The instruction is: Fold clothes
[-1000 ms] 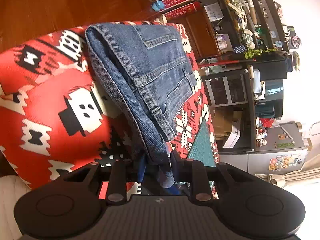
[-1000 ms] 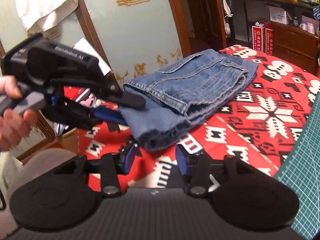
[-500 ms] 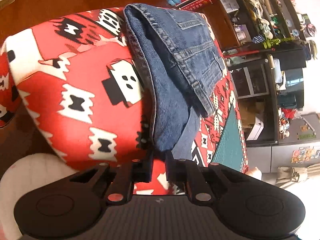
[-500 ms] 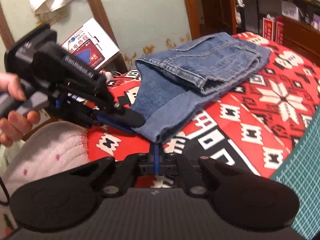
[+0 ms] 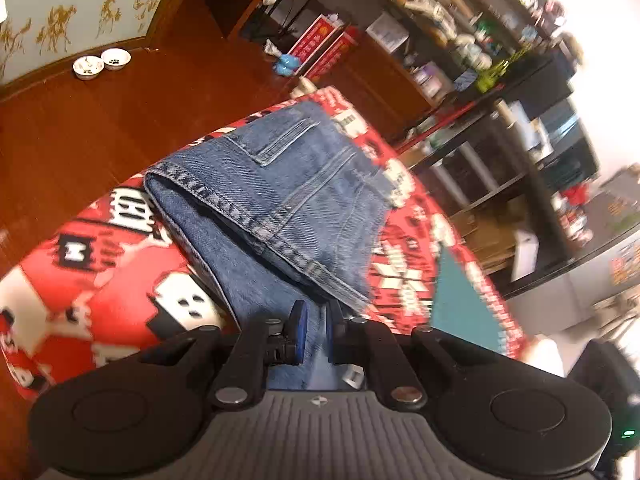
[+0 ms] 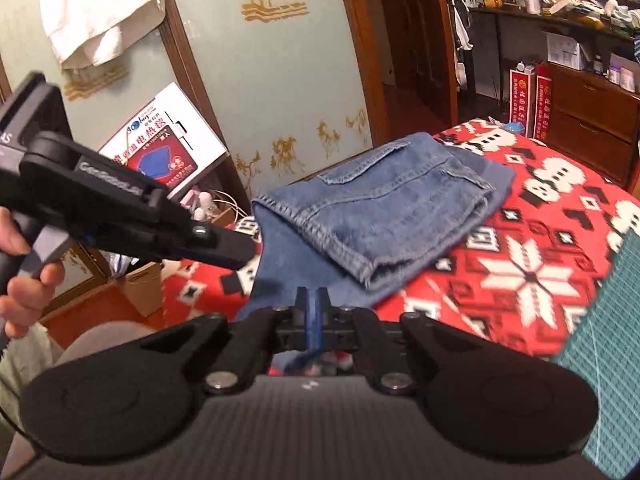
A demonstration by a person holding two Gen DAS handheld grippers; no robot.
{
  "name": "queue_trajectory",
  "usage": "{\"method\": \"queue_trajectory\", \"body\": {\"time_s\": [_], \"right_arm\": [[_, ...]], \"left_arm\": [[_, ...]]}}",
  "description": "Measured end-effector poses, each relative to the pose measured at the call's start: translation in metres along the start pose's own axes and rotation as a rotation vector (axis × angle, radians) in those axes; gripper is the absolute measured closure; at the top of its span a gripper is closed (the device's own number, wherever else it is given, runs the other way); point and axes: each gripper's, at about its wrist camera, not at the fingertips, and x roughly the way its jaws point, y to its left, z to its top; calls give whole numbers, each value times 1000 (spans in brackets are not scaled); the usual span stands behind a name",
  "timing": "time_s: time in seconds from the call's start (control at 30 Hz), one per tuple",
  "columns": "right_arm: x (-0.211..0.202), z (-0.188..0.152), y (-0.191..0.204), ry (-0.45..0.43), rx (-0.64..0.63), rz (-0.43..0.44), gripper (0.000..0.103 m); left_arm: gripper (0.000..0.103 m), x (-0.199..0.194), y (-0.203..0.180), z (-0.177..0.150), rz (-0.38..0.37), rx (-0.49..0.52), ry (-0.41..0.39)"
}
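Observation:
Folded blue jeans (image 5: 288, 200) lie on a table under a red patterned cloth (image 5: 100, 280), near its left corner. The lower denim layer runs toward me and passes between the fingers of my left gripper (image 5: 316, 330), which is shut on it. In the right wrist view the jeans (image 6: 384, 216) sit ahead, with the waistband fold on top. My right gripper (image 6: 313, 312) is shut, blue pads together, with the near denim edge pinched in them. The left gripper (image 6: 236, 254) reaches in from the left, held by a hand (image 6: 24, 292), its tips at the jeans' left edge.
A green cutting mat (image 6: 612, 320) covers the table's right side. Two pet bowls (image 5: 102, 63) stand on the wooden floor. A cardboard box (image 6: 160, 152) leans on the wall under a hanging white cloth (image 6: 100, 8). Cluttered shelves (image 5: 480, 60) and a dresser (image 6: 592, 120) line the far side.
The right gripper went from open around the denim edge to shut on it. Both grippers drew back, pulling the lower layer out toward me. The left view swung up.

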Motion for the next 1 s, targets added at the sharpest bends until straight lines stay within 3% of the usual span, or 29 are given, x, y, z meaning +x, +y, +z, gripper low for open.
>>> {"method": "queue_trajectory", "body": {"time_s": [0.2,0.53,0.7,0.9,1.0], "right_arm": [[36,1,1,56,2,-12,98],[23,-30,15,62,-35,-15,95],[15,-40,10,77,7,-6,96],[4,-38,1,49,48,3,95],[1,-26,-3,6,42,-8,95]], "left_arm": [[95,17,9,-15,68,44,74],[96,4,15,-36,67,23,62],[97,-2,18,-46,67,12,55],[97,-19,4,-33,33,52,-16],[97,-20,-6,-6,26,86,-69]]}}
